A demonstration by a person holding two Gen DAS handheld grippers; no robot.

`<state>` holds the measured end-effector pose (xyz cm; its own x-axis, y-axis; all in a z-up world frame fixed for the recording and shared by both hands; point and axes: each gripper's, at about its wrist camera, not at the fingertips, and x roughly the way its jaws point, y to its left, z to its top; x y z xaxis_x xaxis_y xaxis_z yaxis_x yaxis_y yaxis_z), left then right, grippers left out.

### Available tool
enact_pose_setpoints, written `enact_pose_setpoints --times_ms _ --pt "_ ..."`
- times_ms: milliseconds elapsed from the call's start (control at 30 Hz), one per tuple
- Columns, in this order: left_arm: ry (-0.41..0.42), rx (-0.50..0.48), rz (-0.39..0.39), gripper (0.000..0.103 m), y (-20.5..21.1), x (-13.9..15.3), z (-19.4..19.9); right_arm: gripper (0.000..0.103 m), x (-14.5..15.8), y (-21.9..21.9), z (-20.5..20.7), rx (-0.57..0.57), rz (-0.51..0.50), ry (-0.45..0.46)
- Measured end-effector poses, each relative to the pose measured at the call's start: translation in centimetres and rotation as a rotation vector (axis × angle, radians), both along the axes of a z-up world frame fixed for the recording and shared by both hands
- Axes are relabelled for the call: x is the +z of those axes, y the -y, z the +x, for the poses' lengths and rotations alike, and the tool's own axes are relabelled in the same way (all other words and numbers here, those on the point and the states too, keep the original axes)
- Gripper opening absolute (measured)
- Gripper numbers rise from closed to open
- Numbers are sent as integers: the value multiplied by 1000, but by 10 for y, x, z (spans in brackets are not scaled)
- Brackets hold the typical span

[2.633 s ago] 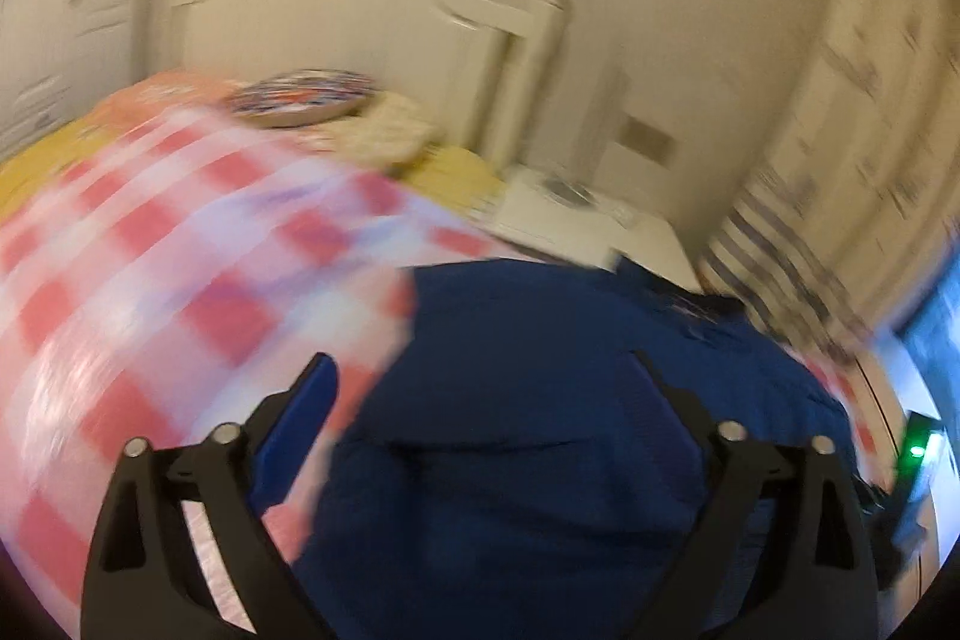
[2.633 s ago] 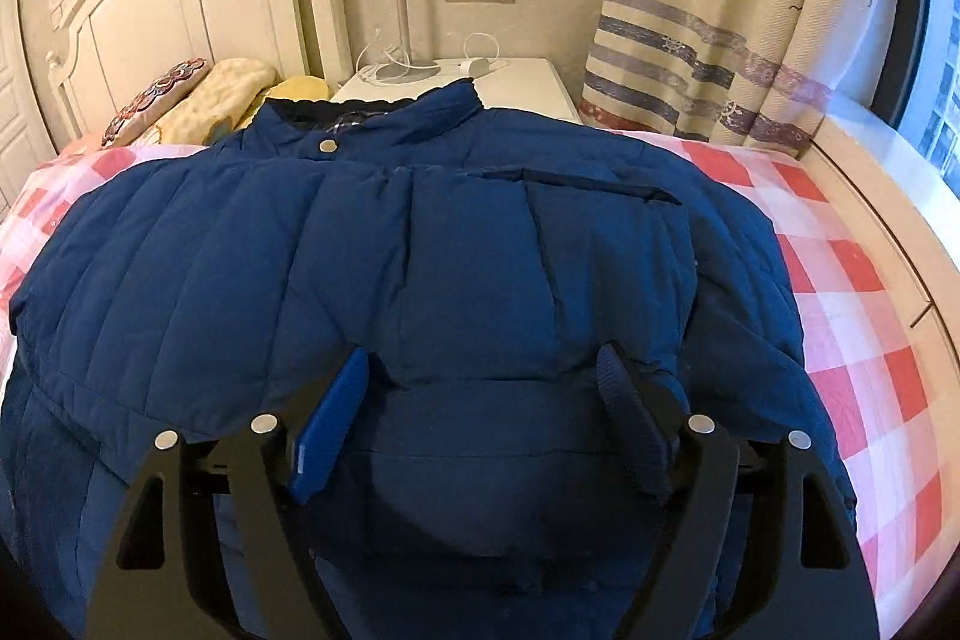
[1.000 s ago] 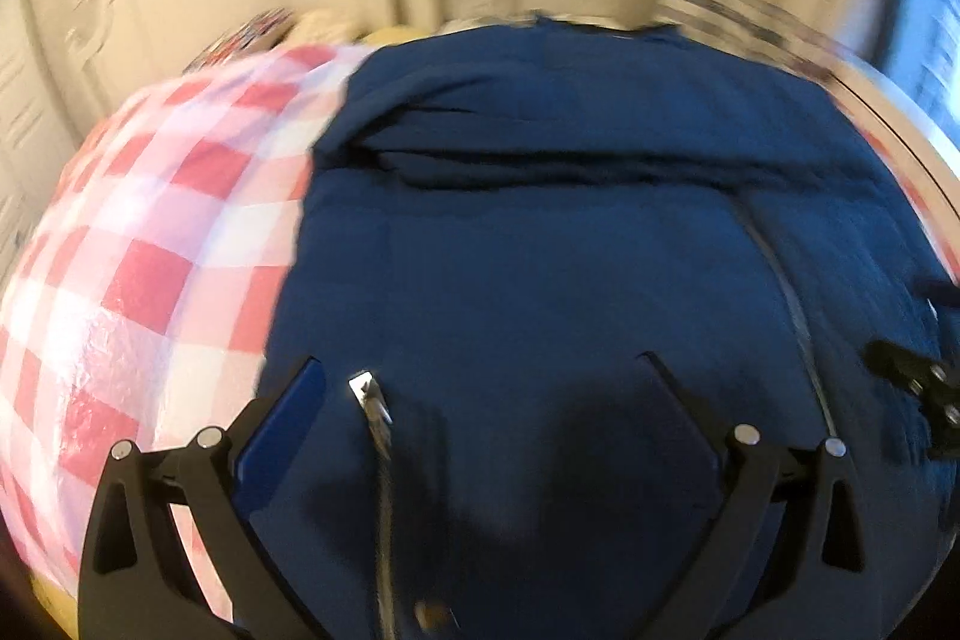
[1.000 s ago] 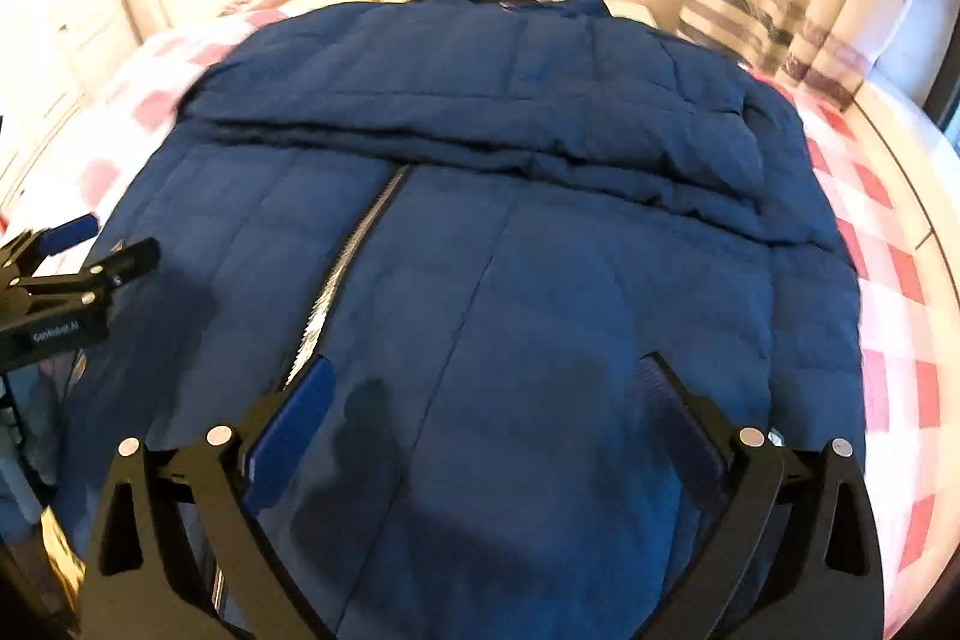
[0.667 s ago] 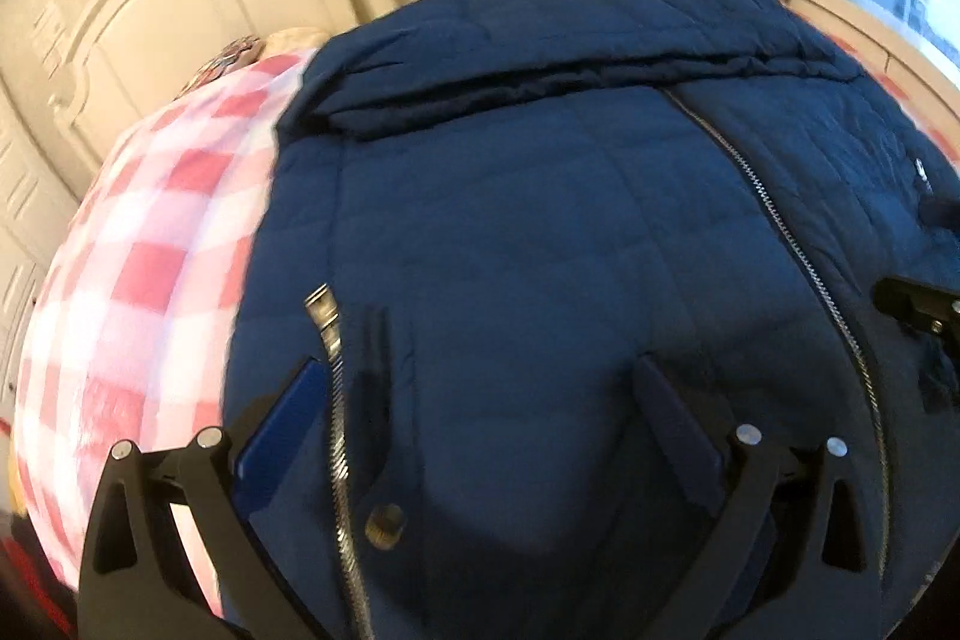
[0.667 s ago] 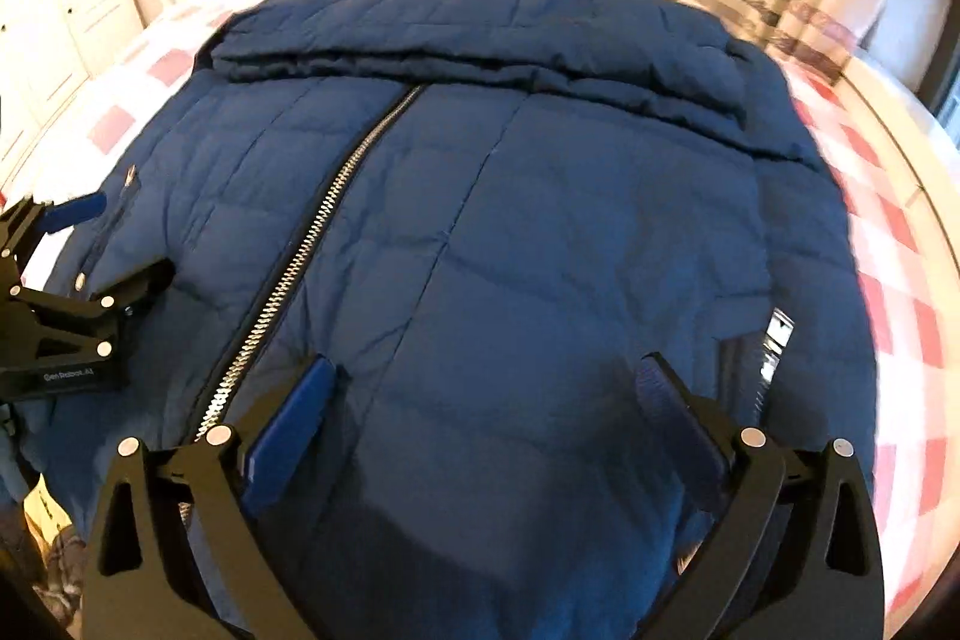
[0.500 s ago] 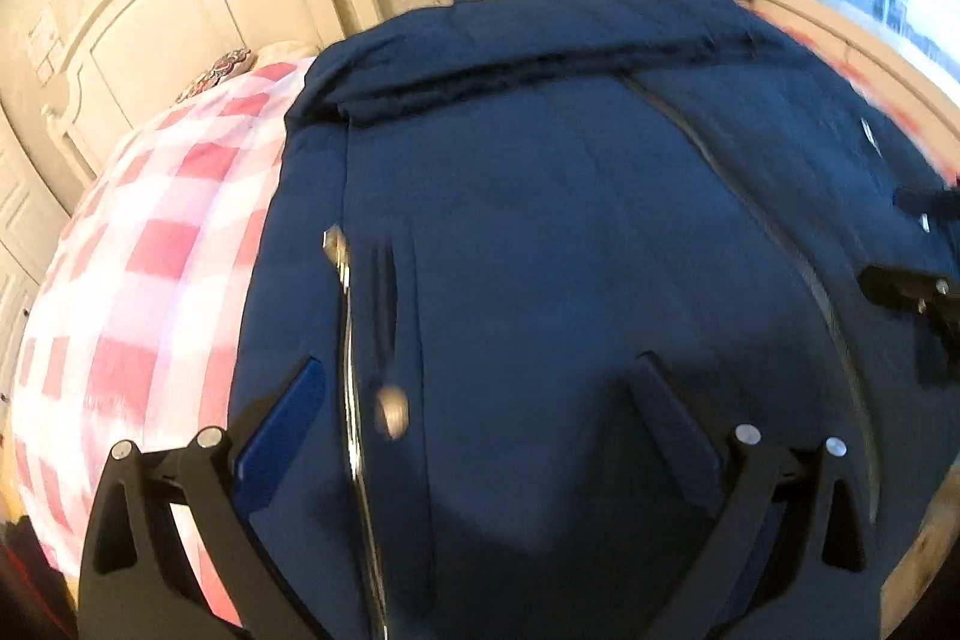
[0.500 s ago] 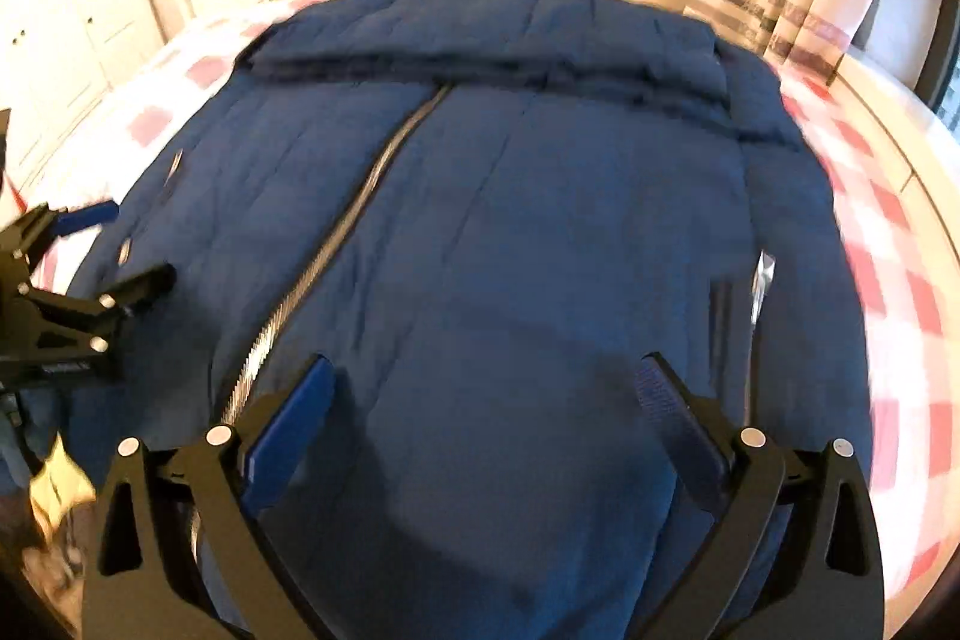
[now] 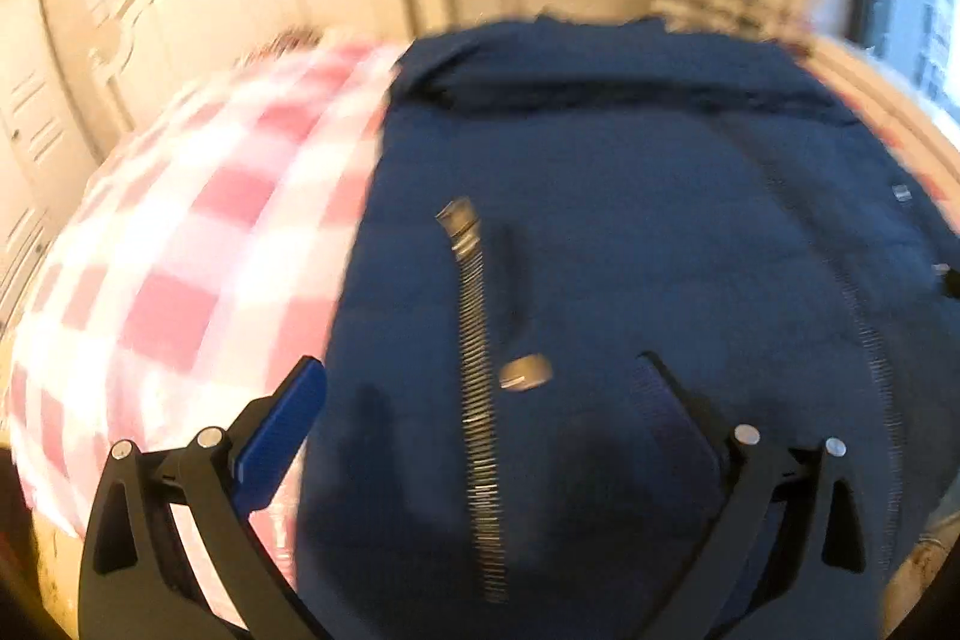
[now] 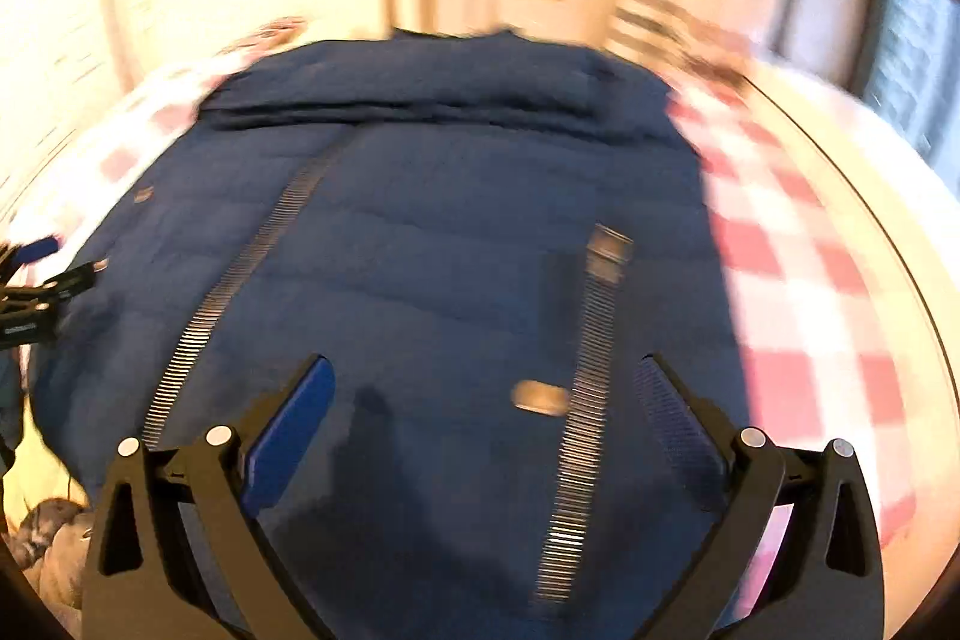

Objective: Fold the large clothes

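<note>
While the padded navy-blue quilted jacket (image 10: 456, 232) lies front-up on the red-and-white checked bed (image 9: 198, 244) | risk: puffy slippery fabric slides off or bunches if only the hem edge is pinched | left tool (image 9: 480, 394) and right tool (image 10: 480, 394) both spread, empty, just over its lower hem beside each metal pocket zip (image 10: 585, 388)

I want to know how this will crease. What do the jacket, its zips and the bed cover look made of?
Jacket: matte navy quilted fabric, probably padded, going by stitched bands. Zips: silvery ridged teeth, likely metal. Bed cover: soft pink-and-white checked cloth; weave is blurred.
</note>
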<state>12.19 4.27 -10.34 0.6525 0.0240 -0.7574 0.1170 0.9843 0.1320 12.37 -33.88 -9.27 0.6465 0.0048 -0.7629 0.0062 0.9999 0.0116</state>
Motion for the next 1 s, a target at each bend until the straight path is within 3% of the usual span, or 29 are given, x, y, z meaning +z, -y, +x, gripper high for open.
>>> enact_pose_setpoints --times_ms 33,100,233,367,467,500,667,800,1000 --pt "-23 -3 -14 101 -5 -9 3 99 -11 8 1 -8 1 -27" --pt "-7 -5 -64 101 -12 -12 1 99 -17 14 -6 9 42 4" --pt "45 7 14 99 6 5 -11 99 -4 4 -9 -18 -2 6" --pt "109 -108 16 100 38 21 -35 99 11 -25 -18 78 14 64" --pt "52 -165 109 101 65 -3 -36 99 -11 -63 -13 186 -48 7" --pt "58 -155 113 101 66 -9 -37 99 -14 -68 -14 179 -84 32" --pt "24 -153 6 101 50 -10 -32 99 -6 -62 -16 154 -63 9" --pt "31 -153 -4 101 50 -10 -33 99 -9 -74 -22 194 -41 27" --pt "26 -156 -21 101 49 -14 -26 99 -5 -73 -21 161 -24 16"
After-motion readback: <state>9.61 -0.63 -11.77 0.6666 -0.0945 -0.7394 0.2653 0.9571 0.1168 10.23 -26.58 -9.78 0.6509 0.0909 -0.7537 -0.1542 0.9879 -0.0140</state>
